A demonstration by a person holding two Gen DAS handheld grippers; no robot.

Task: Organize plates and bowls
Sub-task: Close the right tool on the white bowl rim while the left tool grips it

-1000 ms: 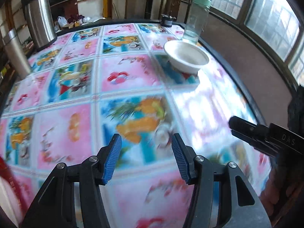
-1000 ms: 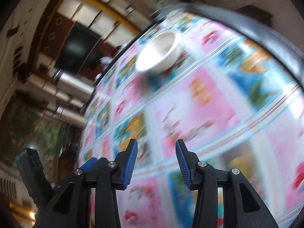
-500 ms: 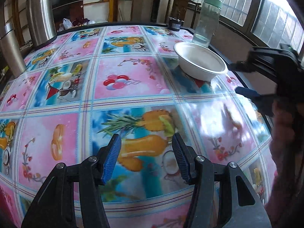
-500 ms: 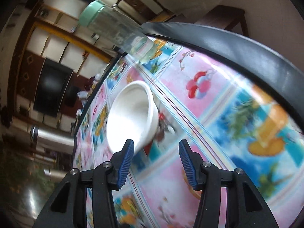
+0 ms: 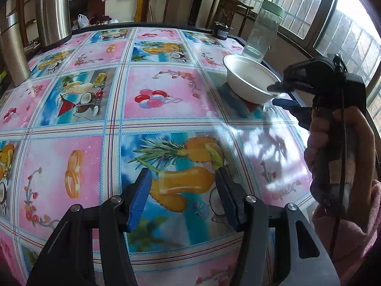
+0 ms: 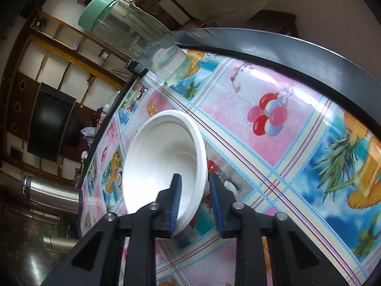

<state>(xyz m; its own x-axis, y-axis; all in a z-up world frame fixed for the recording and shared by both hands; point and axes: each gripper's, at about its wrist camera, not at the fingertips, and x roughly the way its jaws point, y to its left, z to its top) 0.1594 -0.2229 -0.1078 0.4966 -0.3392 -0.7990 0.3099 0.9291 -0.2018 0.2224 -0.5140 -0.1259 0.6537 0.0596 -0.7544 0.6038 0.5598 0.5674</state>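
1. Sitting near the far right edge of my table [image 5: 166,90], the white bowl [image 5: 247,78] rests upright on the fruit-print oilcloth, just in front of a clear jar with a green lid [image 5: 262,33].
2. My right gripper [image 6: 194,197] straddles the bowl's near rim: one blue pad is inside the bowl, the other outside its wall. I see a gap on the outer side, so the jaws are spread and not yet pinching.
3. From the left wrist view I see the right gripper [image 5: 277,94] at the bowl's rim, with a hand [image 5: 343,147] in a pink sleeve [image 5: 352,217] on its handle.
4. My left gripper [image 5: 181,190] hangs released and empty over the pineapple-drink panel, well apart from the bowl.
5. Steel flasks [image 5: 53,9] stand at the table's far left, and a small dark pot [image 5: 221,32] sits at the back edge.
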